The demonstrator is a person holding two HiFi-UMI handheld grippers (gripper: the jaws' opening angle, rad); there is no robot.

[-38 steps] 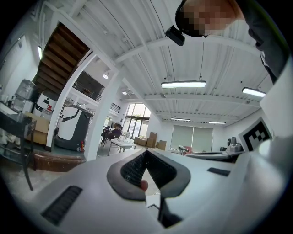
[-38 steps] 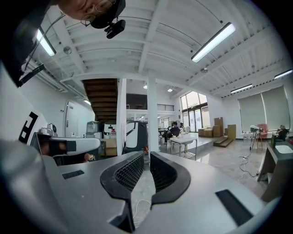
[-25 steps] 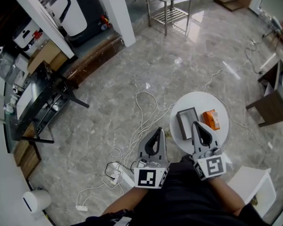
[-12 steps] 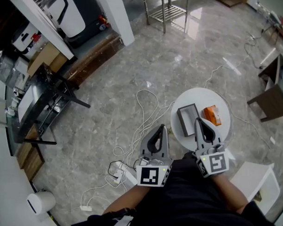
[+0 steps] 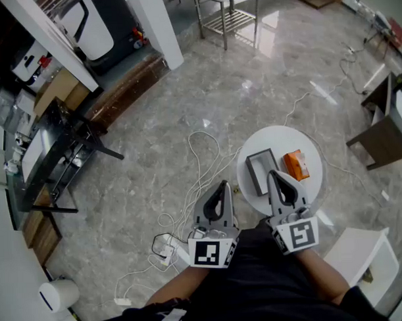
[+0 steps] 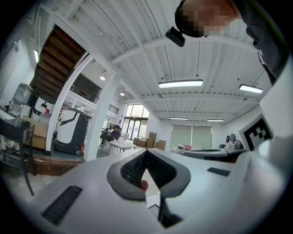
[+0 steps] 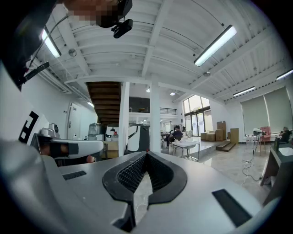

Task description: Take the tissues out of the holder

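In the head view a small round white table (image 5: 302, 143) carries a dark rectangular tissue holder (image 5: 261, 171) with a pale inside, and an orange pack (image 5: 296, 165) to its right. My right gripper (image 5: 275, 177) is held at the table's near edge, its tip over the holder's near end, jaws shut and empty. My left gripper (image 5: 221, 186) hangs left of the table above the floor, also shut with nothing in it. Both gripper views point level into the hall, where the left gripper (image 6: 146, 154) and the right gripper (image 7: 147, 154) show their tips met; neither shows the table.
White cables (image 5: 201, 164) loop over the grey stone floor left of the table. A white stool (image 5: 359, 252) stands at lower right and a dark wooden chair (image 5: 384, 135) at right. A black rack (image 5: 53, 158) stands at left, a metal table (image 5: 230, 9) at the top.
The view has shifted a little, so the table and both grippers sit slightly further left in the picture. Both grippers keep the same stance, shut.
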